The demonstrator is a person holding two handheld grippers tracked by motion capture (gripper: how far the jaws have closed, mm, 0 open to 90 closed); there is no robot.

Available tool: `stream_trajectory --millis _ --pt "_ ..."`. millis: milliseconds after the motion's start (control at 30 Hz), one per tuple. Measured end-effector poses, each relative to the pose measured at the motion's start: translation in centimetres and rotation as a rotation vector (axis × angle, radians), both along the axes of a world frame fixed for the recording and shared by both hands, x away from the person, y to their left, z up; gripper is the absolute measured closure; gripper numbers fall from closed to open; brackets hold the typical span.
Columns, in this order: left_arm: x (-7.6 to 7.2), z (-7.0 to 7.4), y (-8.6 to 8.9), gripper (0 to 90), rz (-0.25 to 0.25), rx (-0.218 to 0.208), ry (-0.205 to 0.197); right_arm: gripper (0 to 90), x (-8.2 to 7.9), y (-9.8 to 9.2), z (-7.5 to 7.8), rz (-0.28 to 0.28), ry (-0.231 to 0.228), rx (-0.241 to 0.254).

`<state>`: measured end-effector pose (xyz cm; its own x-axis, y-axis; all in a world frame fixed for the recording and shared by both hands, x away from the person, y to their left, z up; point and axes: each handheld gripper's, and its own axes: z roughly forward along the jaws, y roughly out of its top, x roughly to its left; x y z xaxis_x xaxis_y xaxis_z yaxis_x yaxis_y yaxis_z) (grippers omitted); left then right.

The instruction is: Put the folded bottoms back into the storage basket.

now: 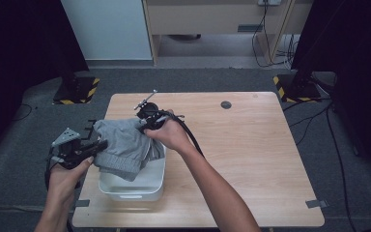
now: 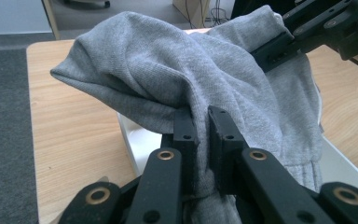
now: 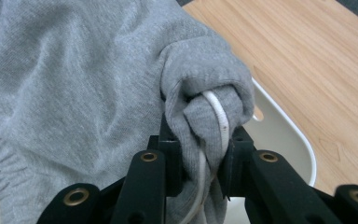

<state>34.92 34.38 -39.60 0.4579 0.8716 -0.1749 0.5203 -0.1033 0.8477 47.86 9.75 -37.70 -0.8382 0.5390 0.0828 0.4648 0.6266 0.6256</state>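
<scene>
Grey sweatpants (image 1: pixel 123 147) hung over the white tub (image 1: pixel 140 186) on the surface (image 1: pixel 251 159). Left tongs (image 2: pixel 200 135) clamped a fabric fold; right tongs (image 3: pixel 200 154) clamped the bunched waistband with its white drawstring (image 3: pixel 216 114). Judged soft, light, floppy, non-slippery; thick hems or the waistband seemed the best holds.

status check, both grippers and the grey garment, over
Left gripper shut on grey garment. Right gripper shut on its bunched edge with white drawstring. Garment held over white bin; nothing in the way.
</scene>
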Motion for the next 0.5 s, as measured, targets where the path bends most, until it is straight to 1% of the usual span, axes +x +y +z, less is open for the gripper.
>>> stream_trajectory --millis 133,200,300,367,500 --pt "0.1 -0.5 -0.4 82.3 -0.009 0.002 0.013 74.5 -0.2 -0.6 -0.4 -0.007 0.005 -0.004" --pt "0.2 -1.0 -0.5 82.4 -0.012 -0.004 0.022 74.5 -0.2 -0.9 -0.6 -0.008 0.008 -0.005" --pt "0.3 -1.7 -0.8 82.4 -0.018 0.004 0.039 74.5 -0.3 -1.2 -1.0 -0.012 0.011 -0.004" --pt "0.4 -2.0 -0.9 82.3 -0.021 0.002 0.049 74.5 -0.4 -1.5 -1.4 -0.017 0.015 -0.005" --pt "0.5 -2.5 -1.2 82.4 -0.026 0.008 0.060 74.5 -0.5 -2.1 -1.9 -0.023 0.026 0.004"
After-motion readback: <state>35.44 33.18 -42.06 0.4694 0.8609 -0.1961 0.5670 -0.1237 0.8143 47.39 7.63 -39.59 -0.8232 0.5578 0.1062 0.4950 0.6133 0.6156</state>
